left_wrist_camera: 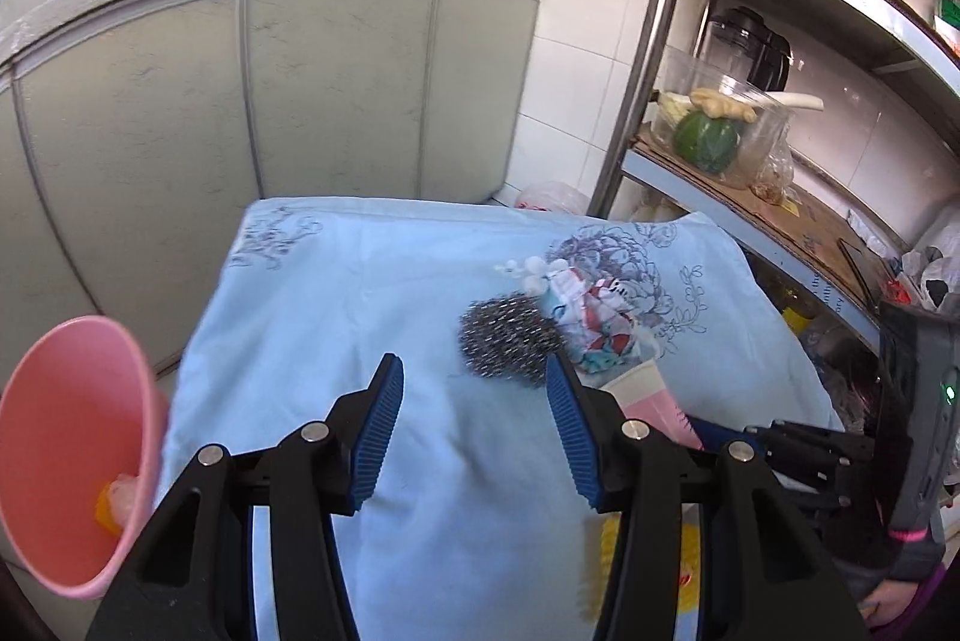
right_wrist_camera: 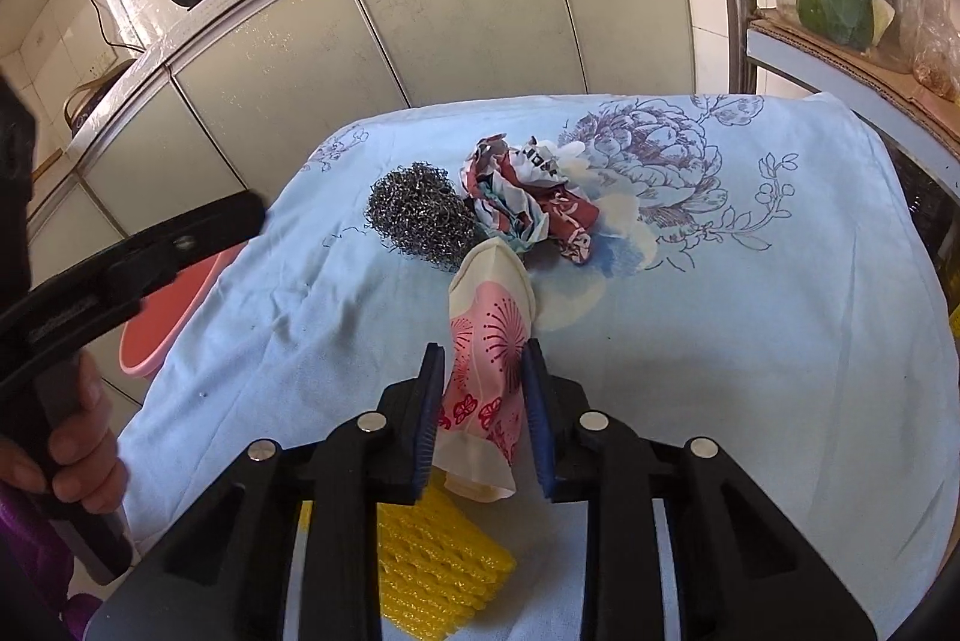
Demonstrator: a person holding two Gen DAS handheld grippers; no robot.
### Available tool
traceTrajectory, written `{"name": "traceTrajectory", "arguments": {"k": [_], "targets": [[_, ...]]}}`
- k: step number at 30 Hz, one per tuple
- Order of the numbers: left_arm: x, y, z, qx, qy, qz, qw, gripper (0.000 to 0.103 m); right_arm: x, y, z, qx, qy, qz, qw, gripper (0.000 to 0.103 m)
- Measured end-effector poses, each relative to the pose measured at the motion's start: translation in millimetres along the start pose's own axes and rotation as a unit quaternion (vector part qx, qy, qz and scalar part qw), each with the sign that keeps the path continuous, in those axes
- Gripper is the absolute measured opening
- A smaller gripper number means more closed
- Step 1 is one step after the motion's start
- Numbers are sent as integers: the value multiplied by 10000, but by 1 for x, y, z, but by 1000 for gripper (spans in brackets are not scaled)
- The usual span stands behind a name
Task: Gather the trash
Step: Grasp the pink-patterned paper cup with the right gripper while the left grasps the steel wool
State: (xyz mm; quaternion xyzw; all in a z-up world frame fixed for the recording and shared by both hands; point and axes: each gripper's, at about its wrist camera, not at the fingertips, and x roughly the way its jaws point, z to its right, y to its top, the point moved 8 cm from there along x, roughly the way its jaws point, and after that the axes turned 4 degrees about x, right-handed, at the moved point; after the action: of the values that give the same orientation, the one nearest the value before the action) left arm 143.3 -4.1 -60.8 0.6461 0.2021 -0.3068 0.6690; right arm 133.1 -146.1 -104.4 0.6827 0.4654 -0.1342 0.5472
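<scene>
Paper cup (right_wrist_camera: 489,341) pinched by right gripper (right_wrist_camera: 480,377); base hidden

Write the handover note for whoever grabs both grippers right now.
Right gripper: shut on the crushed paper cup, held over the blue cloth.
Left gripper: open, empty, aimed toward the steel scourer.
On the cloth: scourer, crumpled wrapper touching it, yellow foam net at the near edge.
Pink bin stands off the cloth's left edge, with some scraps already inside.
Done: cup gripped. Left: bin the cup, then likely the wrapper, scourer and net.
</scene>
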Motion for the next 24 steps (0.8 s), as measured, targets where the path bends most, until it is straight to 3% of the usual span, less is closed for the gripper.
{"name": "traceTrajectory", "arguments": {"k": [11,19,24], "targets": [[64,8,7,-145,-54,-369,9992,49,-11,3,5,54,69,173,9998,24],[77,6,7,-172,-19,-352,9992,48,-11,1,7,85,27,175,9998,24],[76,4,13,-94,-59,-334,9994,26,-14,1,9,138,-2,191,9997,24]]}}
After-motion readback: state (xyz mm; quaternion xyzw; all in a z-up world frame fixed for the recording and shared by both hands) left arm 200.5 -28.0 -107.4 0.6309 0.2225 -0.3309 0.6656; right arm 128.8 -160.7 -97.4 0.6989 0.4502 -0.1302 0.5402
